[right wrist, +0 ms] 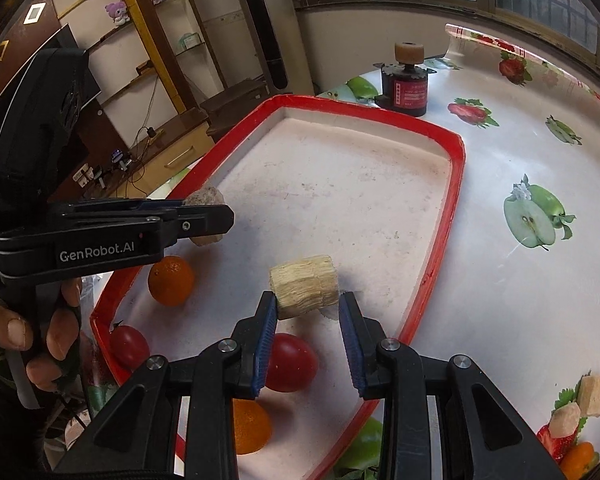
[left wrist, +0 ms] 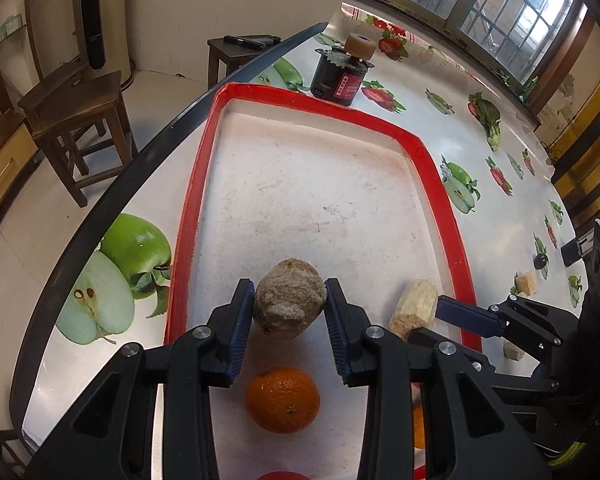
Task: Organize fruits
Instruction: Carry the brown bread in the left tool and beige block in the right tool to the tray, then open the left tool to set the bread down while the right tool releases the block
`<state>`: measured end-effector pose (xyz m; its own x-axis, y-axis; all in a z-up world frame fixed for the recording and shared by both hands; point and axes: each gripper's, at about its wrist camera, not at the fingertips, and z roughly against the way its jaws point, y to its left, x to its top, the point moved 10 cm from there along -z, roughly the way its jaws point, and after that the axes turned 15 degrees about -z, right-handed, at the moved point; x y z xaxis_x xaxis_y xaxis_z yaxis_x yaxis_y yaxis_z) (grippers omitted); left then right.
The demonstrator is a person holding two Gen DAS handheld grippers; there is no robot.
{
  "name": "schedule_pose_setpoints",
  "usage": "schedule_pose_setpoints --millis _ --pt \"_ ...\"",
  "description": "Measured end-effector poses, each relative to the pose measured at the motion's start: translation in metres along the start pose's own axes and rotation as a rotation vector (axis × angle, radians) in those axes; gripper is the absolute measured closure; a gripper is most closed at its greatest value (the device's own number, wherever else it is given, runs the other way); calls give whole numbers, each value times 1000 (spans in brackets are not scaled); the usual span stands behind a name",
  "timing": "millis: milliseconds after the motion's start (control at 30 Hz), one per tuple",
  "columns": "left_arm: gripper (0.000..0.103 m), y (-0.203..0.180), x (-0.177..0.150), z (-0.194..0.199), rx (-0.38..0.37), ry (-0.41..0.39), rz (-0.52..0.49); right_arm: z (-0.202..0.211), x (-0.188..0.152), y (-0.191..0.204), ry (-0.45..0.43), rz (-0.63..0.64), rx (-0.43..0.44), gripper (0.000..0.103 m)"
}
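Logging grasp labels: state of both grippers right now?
Left gripper: shut on the rough brown fruit.
Right gripper: open, fingers flanking the pale fibrous chunk.

I see daylight coming through the barred windows [left wrist: 496, 4] behind the tabletop [left wrist: 496, 216], whose glossy surface throws pale glare. The orange [left wrist: 283, 399] casts only a soft shadow. Fisheye bending curves every straight edge, corners go black, and the nearest gripper parts look slightly soft.
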<state>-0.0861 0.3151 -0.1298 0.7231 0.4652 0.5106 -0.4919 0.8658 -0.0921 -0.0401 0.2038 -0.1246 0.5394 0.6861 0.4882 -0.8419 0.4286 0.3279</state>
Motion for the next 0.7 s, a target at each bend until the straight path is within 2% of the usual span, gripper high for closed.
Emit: schedule_pose_setpoints --millis 67,367,400,433,500,533,700 --pt "70 0 -4 -6 0 23 0 -4 0 -2 7 1 -4 71" --pt "70 1 -6 -5 28 35 -8 -8 2 -2 19 -3 3 68" --pt "68 2 -7 -5 30 38 -3 -7 2 -2 19 -5 3 68" --pt "62 2 -8 -4 31 41 1 -7 2 -2 18 -6 1 67" --pt "55 3 -8 0 35 33 11 -6 2 -4 15 -7 -12 58" --pt "53 3 -7 2 36 26 14 -5 2 -5 11 -7 -15 55" --pt "53 -3 -6 12 44 9 9 9 1 -6 -12 -20 -2 54"
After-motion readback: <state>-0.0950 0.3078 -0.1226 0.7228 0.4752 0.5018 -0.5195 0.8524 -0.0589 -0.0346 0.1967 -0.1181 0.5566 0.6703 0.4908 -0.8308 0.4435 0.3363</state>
